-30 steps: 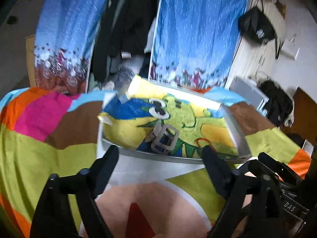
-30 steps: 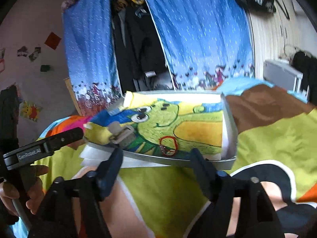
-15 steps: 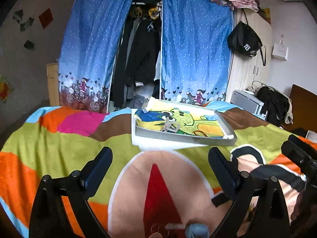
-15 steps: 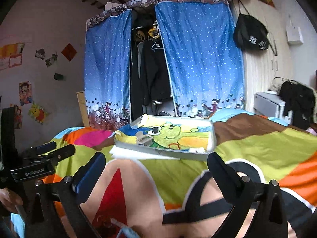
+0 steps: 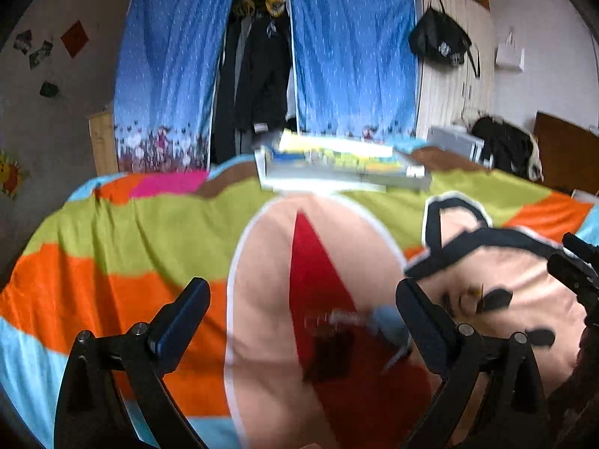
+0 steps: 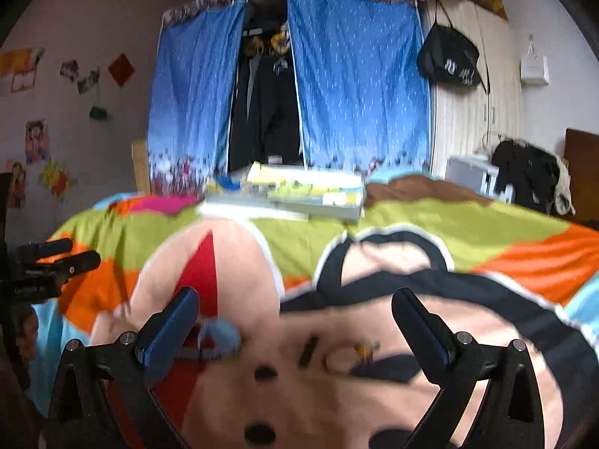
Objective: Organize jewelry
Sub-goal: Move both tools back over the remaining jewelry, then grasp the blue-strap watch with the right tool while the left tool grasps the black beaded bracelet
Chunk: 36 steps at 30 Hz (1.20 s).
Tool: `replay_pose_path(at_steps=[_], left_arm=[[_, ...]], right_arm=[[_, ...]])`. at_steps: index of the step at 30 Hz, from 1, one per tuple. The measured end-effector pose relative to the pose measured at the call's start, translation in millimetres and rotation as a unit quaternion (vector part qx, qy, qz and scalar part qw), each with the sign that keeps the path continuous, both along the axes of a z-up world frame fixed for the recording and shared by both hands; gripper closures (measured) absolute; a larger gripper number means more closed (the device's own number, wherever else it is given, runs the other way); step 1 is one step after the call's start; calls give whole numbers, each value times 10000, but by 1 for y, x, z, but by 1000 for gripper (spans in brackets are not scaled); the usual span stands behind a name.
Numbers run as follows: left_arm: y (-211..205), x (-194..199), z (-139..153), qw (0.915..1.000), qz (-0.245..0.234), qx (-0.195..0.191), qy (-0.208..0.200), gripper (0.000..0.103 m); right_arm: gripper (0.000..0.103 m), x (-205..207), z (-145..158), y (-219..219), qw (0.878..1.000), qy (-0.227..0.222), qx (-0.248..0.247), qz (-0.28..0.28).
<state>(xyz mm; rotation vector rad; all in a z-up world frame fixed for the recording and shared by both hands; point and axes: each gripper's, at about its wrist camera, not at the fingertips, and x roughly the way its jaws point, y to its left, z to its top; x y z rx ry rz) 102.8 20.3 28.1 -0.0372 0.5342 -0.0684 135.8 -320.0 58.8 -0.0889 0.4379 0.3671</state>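
Bright cartoon bedspread (image 5: 112,232): my left gripper (image 5: 301,299) and right gripper (image 6: 295,308) hover open and empty over blurred jewelry pieces (image 5: 352,321) near its front edge; the tray (image 5: 337,172) sits at the far edge. I'd slow down before pinching.

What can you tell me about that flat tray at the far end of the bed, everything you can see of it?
The tray is shallow and rectangular with low grey walls that look like metal or plastic. Inside lies a bright liner in yellow, green and blue. It sits flat on the colourful bedspread near the far edge, in front of the blue curtains, with a white sheet showing beneath its front edge. Motion blur hides any small contents. Neither tool touches it.
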Motion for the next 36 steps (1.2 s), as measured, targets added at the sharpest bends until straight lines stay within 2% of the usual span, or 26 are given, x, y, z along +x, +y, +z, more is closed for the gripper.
replay_pose_path(at_steps=[6, 11, 15, 23, 32, 36], left_arm=[[-11, -13, -40, 9990, -61, 27, 451, 6], [-19, -18, -61, 9970, -141, 69, 755, 6], [-25, -18, -72, 9952, -182, 164, 946, 6], [-10, -4, -87, 9907, -156, 233, 1333, 6], [9, 31, -104, 9828, -383, 224, 1795, 6], [14, 44, -104, 9813, -594, 52, 1830, 6]], right_arm=[[0, -3, -36, -8, 9974, 682, -97, -218], [0, 6, -63, -16, 9902, 1360, 173, -247], [0, 8, -77, -17, 9851, 1690, 278, -153], [0, 15, -90, 1, 9791, 1992, 249, 314], [0, 55, -93, 45, 9700, 2189, 236, 1027], [10, 77, -97, 63, 9651, 2298, 162, 1247]])
